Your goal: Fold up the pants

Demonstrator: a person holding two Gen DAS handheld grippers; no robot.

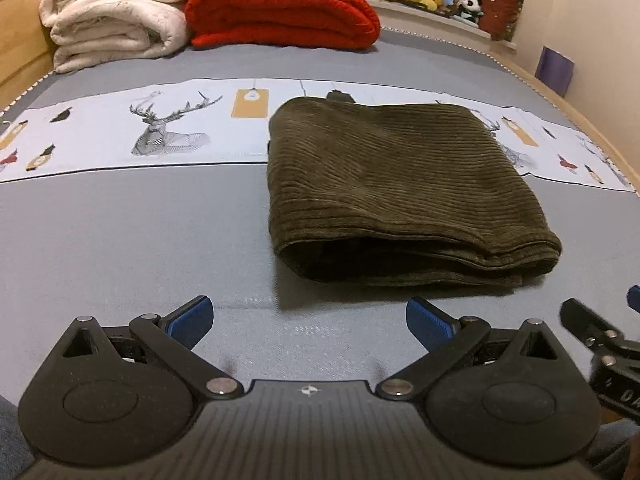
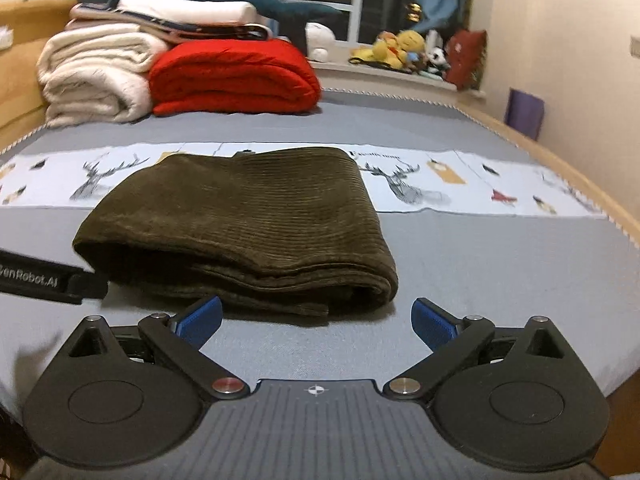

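Though a loose hem pokes out below, pants (image 2: 240, 216) lie folded compact on the bed (image 2: 480, 264); my left gripper (image 1: 310, 322) and right gripper (image 2: 316, 320) hover spread, empty. Job looks essentially done.

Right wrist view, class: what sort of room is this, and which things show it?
Most likely a bedroom: a grey mattress with folded white and red blankets stacked at its far end, and plush toys along the windowsill.

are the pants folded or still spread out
Folded: the pants lie as a compact rectangle, with stacked layers showing at the near edge.
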